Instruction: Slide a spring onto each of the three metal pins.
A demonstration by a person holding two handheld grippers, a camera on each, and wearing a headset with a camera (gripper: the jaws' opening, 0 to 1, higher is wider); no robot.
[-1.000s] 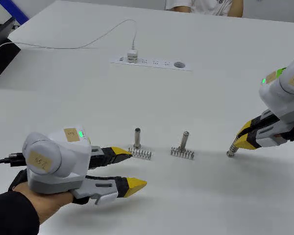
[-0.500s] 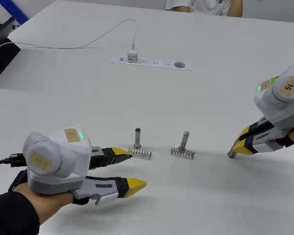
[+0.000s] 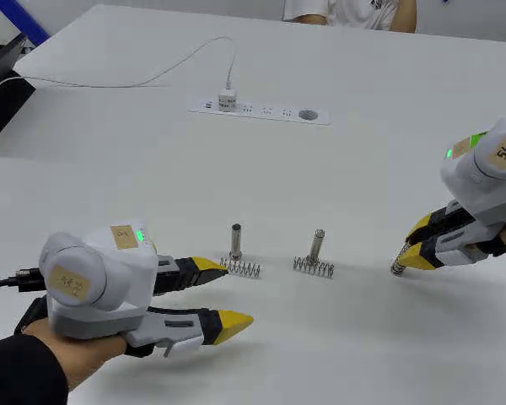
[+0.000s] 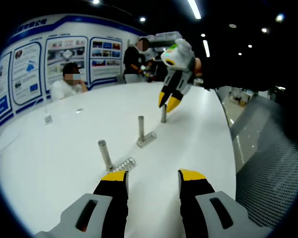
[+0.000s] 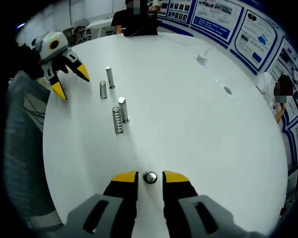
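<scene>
Three metal pins stand in a row on the white table [image 3: 152, 169]. The left pin [image 3: 235, 239] and middle pin [image 3: 316, 245] are bare, and a loose spring [image 3: 241, 268] [image 3: 313, 267] lies at the foot of each. The right pin [image 3: 398, 260] wears a spring. My right gripper [image 3: 416, 245] straddles that pin; in the right gripper view the pin's top [image 5: 149, 177] sits between the slightly parted jaws with small gaps either side. My left gripper [image 3: 223, 293] is open and holds nothing, just left of the left pin's spring [image 4: 123, 164].
A white power strip [image 3: 257, 109] with a plugged-in cable lies at the far middle of the table. A person sits at the far edge [image 3: 346, 10]. A dark object [image 3: 0, 84] sits at the left edge.
The right gripper's jaws have parted a little around the sprung pin and its body has tilted up. The left gripper has stayed put.
</scene>
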